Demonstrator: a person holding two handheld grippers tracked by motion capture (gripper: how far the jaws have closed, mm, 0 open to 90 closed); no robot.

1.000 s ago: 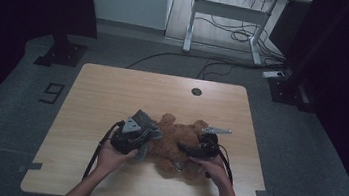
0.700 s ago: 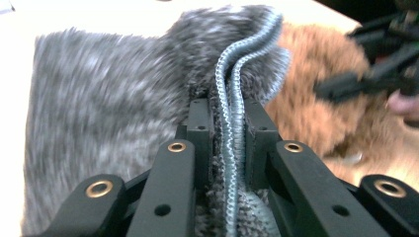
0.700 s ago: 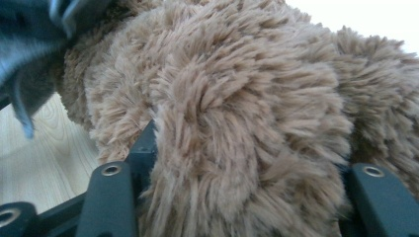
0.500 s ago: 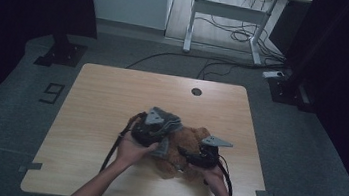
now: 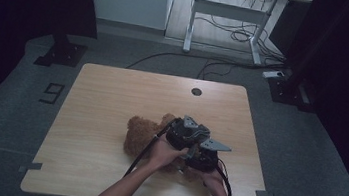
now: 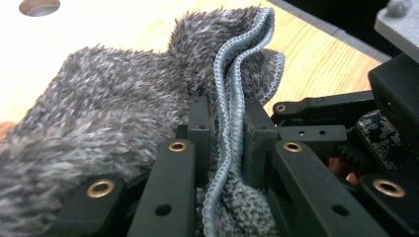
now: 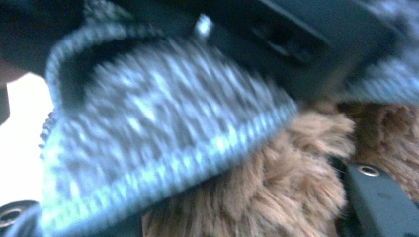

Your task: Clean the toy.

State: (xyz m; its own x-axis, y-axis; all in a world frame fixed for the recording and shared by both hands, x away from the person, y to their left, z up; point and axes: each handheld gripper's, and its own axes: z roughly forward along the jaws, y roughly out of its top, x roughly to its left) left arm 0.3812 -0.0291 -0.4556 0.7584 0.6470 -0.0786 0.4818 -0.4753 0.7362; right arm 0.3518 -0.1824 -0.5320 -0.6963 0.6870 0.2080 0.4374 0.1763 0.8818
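A grey fuzzy towel (image 6: 113,98) with a stitched blue-grey hem runs up between the black jaws of my left gripper (image 6: 230,106), which is shut on that hem. In the high view the left gripper (image 5: 184,133) sits over the right part of a brown furry cloth (image 5: 140,134) on the wooden table (image 5: 112,95), close against my right gripper (image 5: 203,157). In the blurred right gripper view the grey towel (image 7: 148,128) hangs over brown fur (image 7: 267,187). The right gripper (image 7: 188,195) has just been closing, and brown fur lies pressed between its jaws.
A round cable hole (image 5: 196,91) sits near the table's far edge. The other gripper's black body (image 6: 390,113) stands close at the right of the left gripper view. A desk frame (image 5: 223,13) and floor cables lie beyond the table.
My left hand has carried its gripper to the right across the brown cloth, ending beside the right gripper. The right hand has barely shifted.
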